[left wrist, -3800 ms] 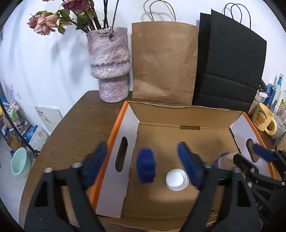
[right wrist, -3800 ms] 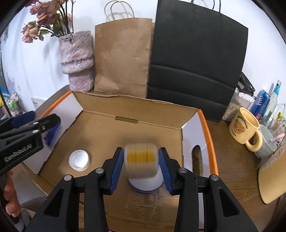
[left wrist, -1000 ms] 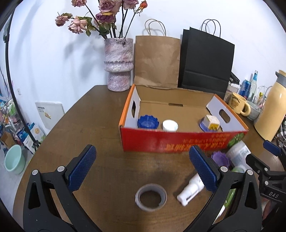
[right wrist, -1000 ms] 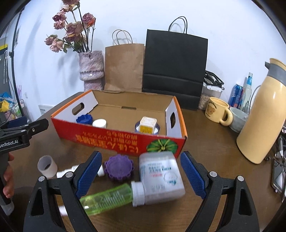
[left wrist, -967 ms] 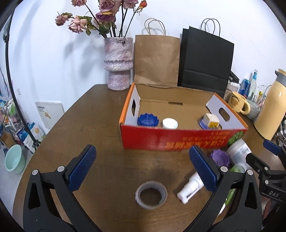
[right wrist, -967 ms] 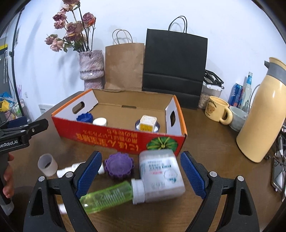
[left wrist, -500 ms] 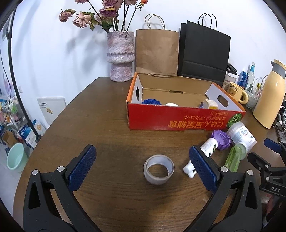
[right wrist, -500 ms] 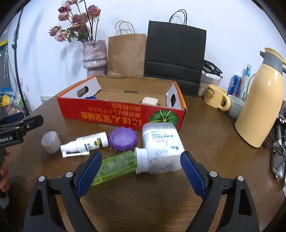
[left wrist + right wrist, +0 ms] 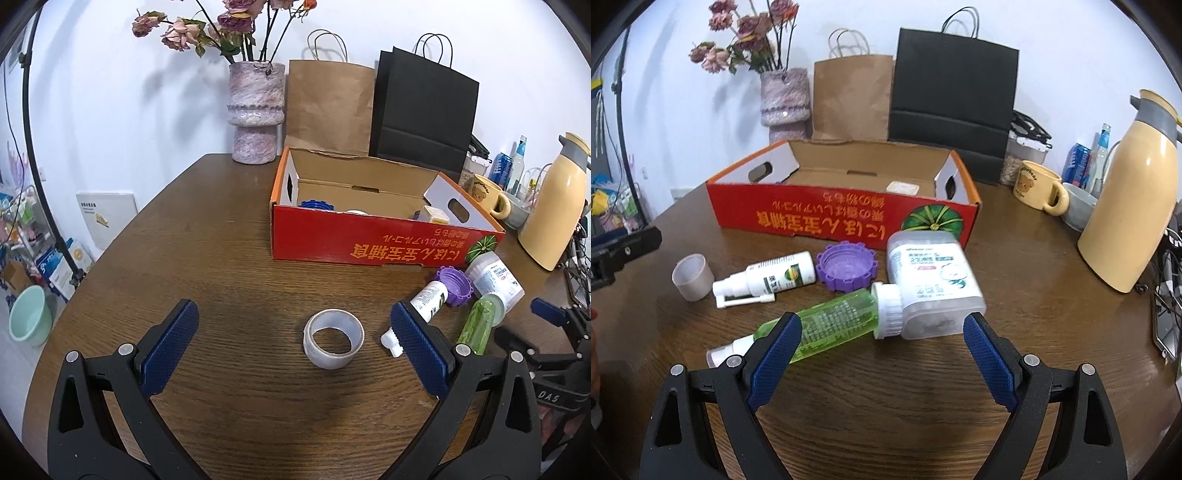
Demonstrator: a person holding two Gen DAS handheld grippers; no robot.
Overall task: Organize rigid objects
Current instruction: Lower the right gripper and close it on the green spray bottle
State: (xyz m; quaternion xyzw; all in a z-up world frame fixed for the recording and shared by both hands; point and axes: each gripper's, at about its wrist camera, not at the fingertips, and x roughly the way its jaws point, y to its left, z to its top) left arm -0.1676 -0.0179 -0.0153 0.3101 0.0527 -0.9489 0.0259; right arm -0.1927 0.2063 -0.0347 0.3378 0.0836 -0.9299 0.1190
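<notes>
1. Both claws have pulled back from the red box [image 9: 384, 236], which now sits higher in the frames.
2. Left wrist view: the left claw [image 9: 295, 350] is wide apart and holds nothing; a small clear cup [image 9: 333, 338] stands on the desk [image 9: 207, 258] between its fingers.
3. Right wrist view: the right claw [image 9: 882, 363] is wide apart and empty; the green bottle [image 9: 827, 325] and white jar [image 9: 932, 284] lie at centre frame.

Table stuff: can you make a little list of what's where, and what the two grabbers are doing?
box: red cardboard box, open on the table
in box: blue lid, white cap, yellow cube
outside box: clear cup, spray bottle, purple lid, green bottle, white jar
left gripper: open, empty
right gripper: open, empty
</notes>
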